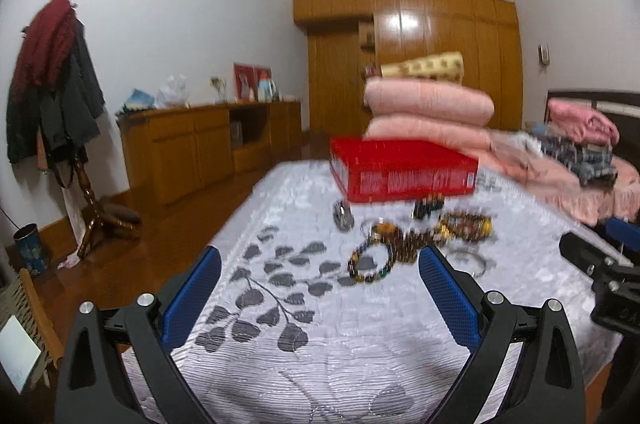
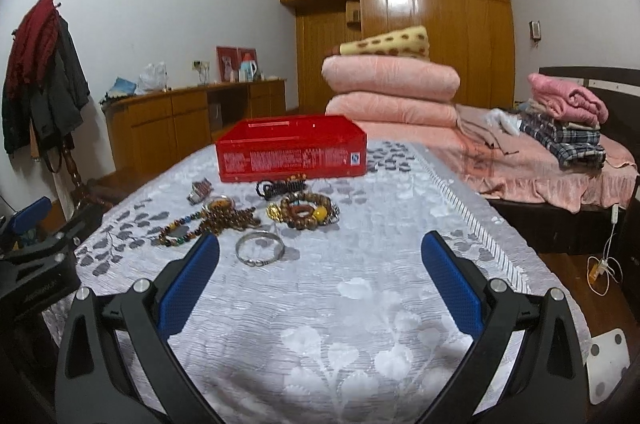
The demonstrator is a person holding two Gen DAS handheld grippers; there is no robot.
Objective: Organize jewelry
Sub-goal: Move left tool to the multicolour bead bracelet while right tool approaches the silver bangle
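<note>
A red open box (image 2: 292, 151) stands on the white patterned tablecloth (image 2: 360, 296); it also shows, blurred, in the left wrist view (image 1: 404, 169). In front of it lie several bead bracelets: a multicoloured one (image 2: 178, 230) (image 1: 370, 262), a brown pile (image 2: 232, 216), a wooden cluster with yellow beads (image 2: 304, 209) (image 1: 464, 226), a dark one (image 2: 280, 187). A silver bangle (image 2: 259, 248) (image 1: 472, 260) lies nearest. A small silver piece (image 2: 200, 191) (image 1: 343, 216) lies left. My left gripper (image 1: 320, 260) and right gripper (image 2: 320, 244) are open and empty, short of the jewelry.
Folded pink quilts (image 2: 392, 91) are stacked behind the box. A bed with folded clothes (image 2: 560, 131) stands at the right. A wooden sideboard (image 2: 192, 115) and a coat stand (image 2: 48, 63) are along the left wall. The other gripper shows at the left edge (image 2: 36, 264).
</note>
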